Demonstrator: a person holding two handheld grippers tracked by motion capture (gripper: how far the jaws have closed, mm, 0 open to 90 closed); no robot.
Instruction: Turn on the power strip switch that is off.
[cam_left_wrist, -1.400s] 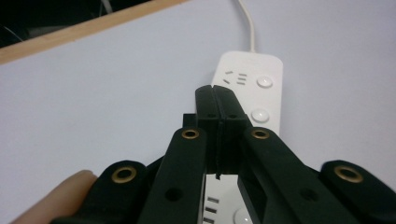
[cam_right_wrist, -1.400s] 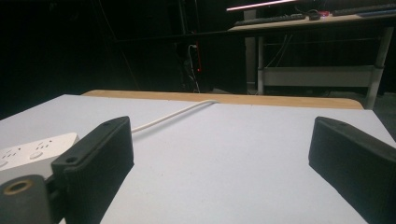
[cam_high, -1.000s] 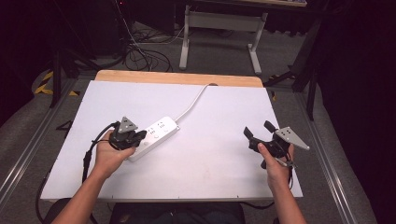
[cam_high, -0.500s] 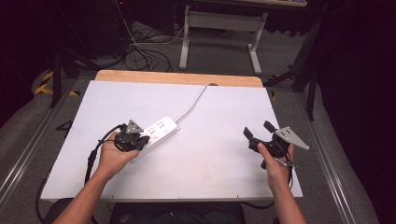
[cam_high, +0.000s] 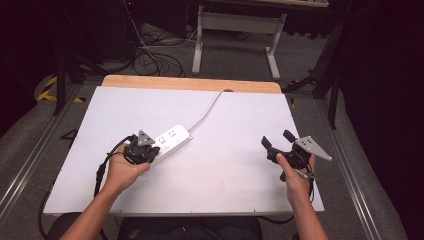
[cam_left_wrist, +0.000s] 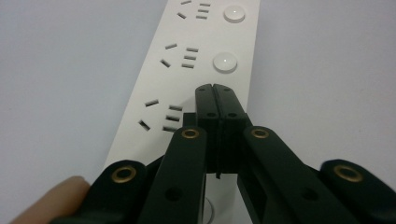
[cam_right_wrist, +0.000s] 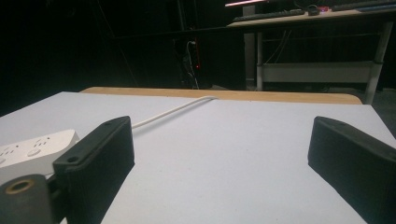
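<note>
While the left tongs (cam_left_wrist: 215, 89) are pressing down closed on one white power strip (cam_left_wrist: 187, 70) beneath them, the right tongs (cam_high: 281, 140) are hovering open, well apart, over the table (cam_high: 240, 115).

My left gripper (cam_high: 150, 150) sits over the strip's (cam_high: 172, 137) near end, at nine o'clock on the table (cam_high: 225, 175); my right gripper (cam_high: 276, 141) at three; cord (cam_high: 205, 111) toward twelve.

smooth, seemingly plastic power strip (cam_left_wrist: 196, 56)
</note>
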